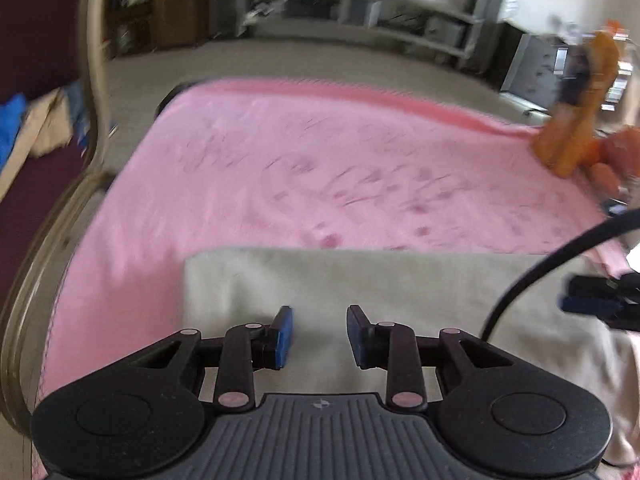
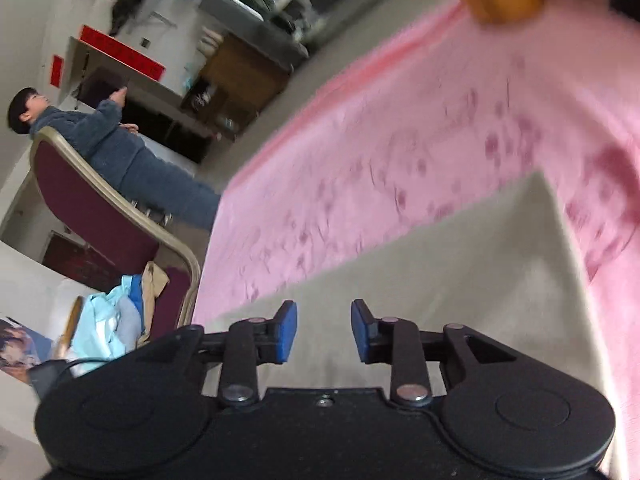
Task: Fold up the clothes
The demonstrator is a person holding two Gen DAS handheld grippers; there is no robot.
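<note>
Beige garment [image 1: 360, 280] lying flat on pink blanket [image 1: 280, 160], edges looking squared, seemingly partly folded. Left gripper [image 1: 319, 338] and right gripper [image 2: 324, 332] hovering over it, jaws partly apart, gripping nothing. Further folds probably remaining.

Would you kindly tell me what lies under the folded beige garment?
The beige garment rests on a pink blanket with dark floral marks. Whatever supports the blanket is covered, and the garment hides the blanket beneath it.
</note>
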